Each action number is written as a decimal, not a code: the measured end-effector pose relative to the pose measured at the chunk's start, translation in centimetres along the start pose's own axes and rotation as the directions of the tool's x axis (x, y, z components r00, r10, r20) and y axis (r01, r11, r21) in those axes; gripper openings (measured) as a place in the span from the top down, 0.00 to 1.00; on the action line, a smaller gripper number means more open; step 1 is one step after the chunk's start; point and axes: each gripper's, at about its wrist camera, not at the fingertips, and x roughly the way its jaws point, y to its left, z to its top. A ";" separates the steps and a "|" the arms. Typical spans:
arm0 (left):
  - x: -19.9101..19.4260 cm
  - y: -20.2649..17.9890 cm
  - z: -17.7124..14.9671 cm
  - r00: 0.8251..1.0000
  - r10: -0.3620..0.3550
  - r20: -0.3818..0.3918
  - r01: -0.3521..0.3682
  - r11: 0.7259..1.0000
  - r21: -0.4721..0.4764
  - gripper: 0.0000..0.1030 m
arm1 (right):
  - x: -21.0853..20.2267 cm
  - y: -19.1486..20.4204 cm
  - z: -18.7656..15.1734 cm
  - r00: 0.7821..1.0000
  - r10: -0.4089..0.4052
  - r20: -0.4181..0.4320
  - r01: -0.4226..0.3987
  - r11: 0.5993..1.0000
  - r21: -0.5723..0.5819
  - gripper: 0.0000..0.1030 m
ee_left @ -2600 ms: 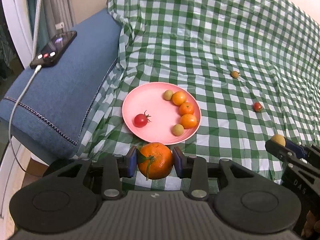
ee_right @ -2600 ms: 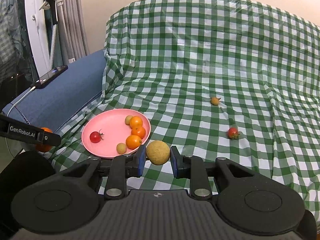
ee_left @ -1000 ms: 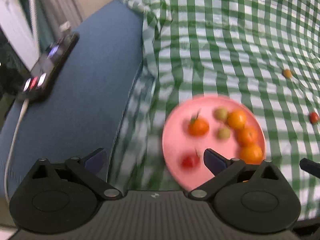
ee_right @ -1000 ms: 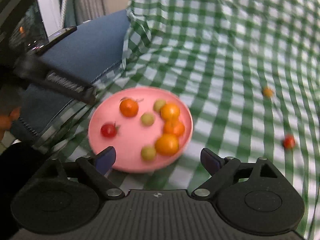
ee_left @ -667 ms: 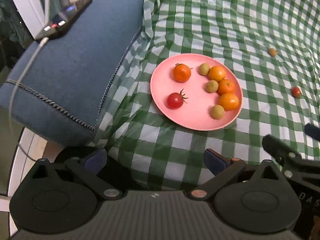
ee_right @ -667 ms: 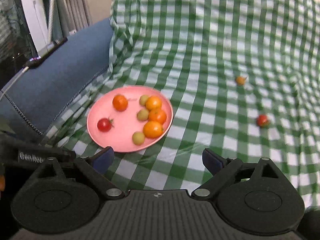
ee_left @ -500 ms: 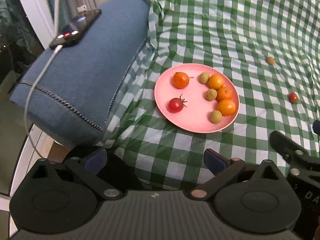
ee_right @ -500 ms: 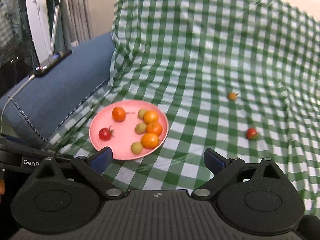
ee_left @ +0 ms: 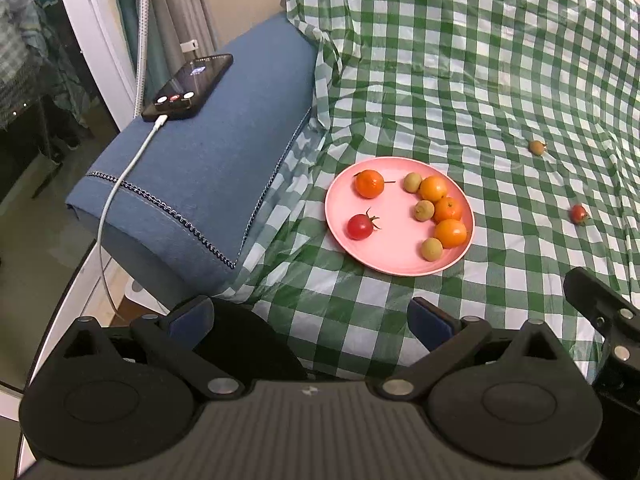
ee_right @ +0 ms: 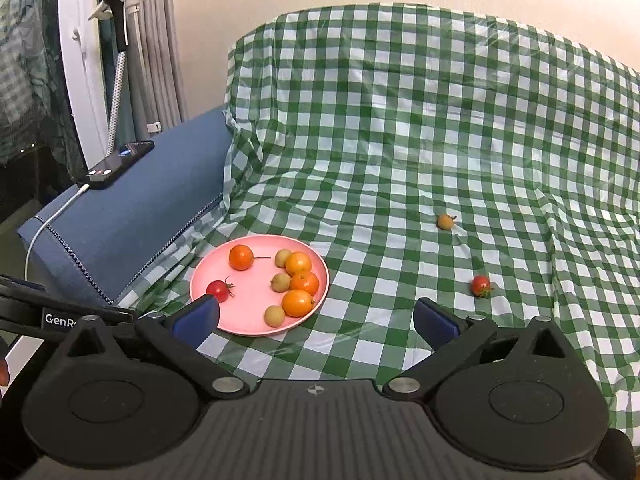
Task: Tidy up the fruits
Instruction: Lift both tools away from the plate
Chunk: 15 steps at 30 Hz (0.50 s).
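Left gripper [ee_left: 310,322]: jaws spread wide, nothing between them — it hangs over the near edge of the checked cloth [ee_left: 460,80].
Right gripper [ee_right: 316,318]: jaws opening, nothing between them; pointed down toward the cloth, near the plate.
Plate [ee_left: 384,258]: pink, lying on the cloth just beside the blue cushion [ee_left: 200,168].
On the plate: a red tomato [ee_left: 359,227] at the left, a stemmed orange fruit [ee_left: 369,183] behind it, three more orange fruits in a curve along the right side, and three small yellow-green fruits among them.
Loose fruit: a small tan fruit [ee_right: 445,221] and a red tomato [ee_right: 480,286] lie on the cloth — both well apart from the plate, to its right.
Cushion: holds a phone [ee_left: 189,87] with a white cable [ee_left: 120,184] plugged in.
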 end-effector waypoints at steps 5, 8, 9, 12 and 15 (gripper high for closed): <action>0.2 -0.4 0.3 1.000 -0.002 0.005 0.002 1.000 0.018 0.00 | 0.0 -0.4 -0.2 1.000 0.010 0.009 -0.011 1.000 0.006 0.01; 0.7 -0.7 0.3 1.000 0.004 -0.001 -0.004 0.999 0.038 0.00 | 0.4 -0.6 -0.3 1.000 0.027 0.012 -0.027 1.000 0.012 0.01; 0.9 -0.8 0.3 1.000 0.009 -0.007 -0.009 0.999 0.042 0.00 | 0.7 -0.6 -0.3 1.000 0.030 0.006 -0.030 0.999 0.013 0.01; 1.4 -0.6 0.3 1.000 0.019 -0.023 -0.018 0.999 0.036 0.00 | 1.4 -0.6 -0.4 0.999 0.047 -0.012 -0.047 0.999 0.017 0.01; 2.0 -0.4 0.5 0.999 0.027 -0.040 -0.026 0.999 0.029 0.00 | 2.1 -0.8 -0.6 0.998 0.055 -0.023 -0.055 0.998 0.025 0.01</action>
